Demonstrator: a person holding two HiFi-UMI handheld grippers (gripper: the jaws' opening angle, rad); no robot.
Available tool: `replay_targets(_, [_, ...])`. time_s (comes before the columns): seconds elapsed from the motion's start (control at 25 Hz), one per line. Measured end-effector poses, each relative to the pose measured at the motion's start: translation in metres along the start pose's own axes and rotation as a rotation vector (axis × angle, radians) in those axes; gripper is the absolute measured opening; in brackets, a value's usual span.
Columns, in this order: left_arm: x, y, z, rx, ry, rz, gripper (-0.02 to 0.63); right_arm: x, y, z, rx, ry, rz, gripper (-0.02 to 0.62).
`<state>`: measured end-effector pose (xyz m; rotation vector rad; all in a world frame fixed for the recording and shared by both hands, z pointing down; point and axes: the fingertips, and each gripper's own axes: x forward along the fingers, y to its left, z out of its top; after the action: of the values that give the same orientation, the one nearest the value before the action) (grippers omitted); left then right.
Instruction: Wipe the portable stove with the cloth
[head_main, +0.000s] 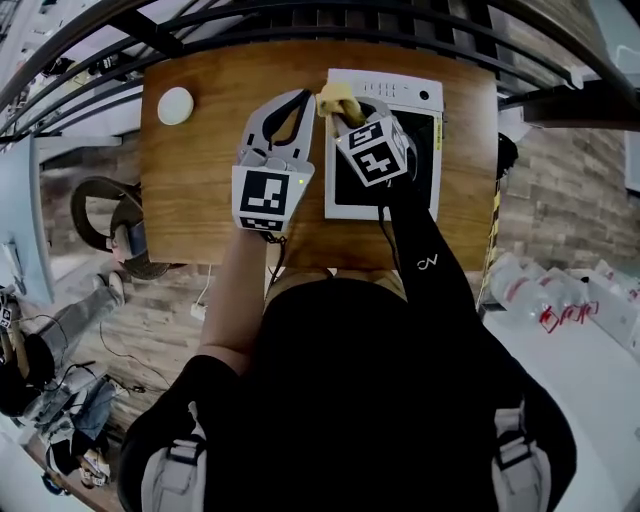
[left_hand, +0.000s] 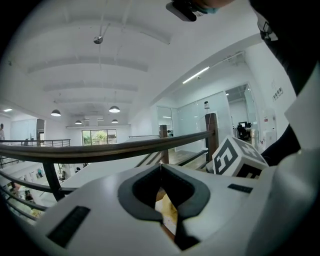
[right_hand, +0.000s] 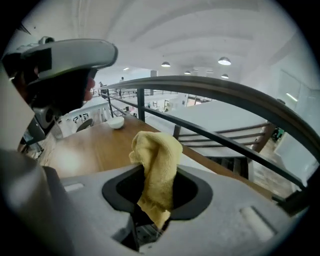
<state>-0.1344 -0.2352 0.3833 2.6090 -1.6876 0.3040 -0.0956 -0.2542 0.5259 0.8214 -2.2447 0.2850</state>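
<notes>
Currently the right gripper is clamped on the cloth, with the stove beneath it. The left gripper sits beside it, jaws together, empty. Wiping appears just begun; the next move calls for pressing down and sweeping.

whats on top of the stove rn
The right claw, shut on a yellow cloth, is over the stove's far left corner. The claw and arm cover part of it, so anything under them can't be seen.

Rectangular wooden table carrying a white portable stove with a dark cooking surface on the right half and a small white bowl at the far left corner, well apart.
</notes>
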Motion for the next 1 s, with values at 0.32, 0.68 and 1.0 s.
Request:
replay_targets(0.32, [0.01,-0.028,0.01,-0.041,-0.045,-0.073,0.009,-0.068,-0.099,-0.059,0.147,0.03,-0.226,0.129])
replay_targets(0.68, [0.024,-0.068,0.015,-0.025,-0.057,-0.166,0.009,-0.135,-0.161,-0.133,0.337,0.067,-0.402,0.129])
replay_targets(1.0, [0.005,-0.049,0.016,-0.007,-0.042,-0.088,0.009,-0.114,-0.059,-0.023,0.256,-0.202,-0.075,0.129])
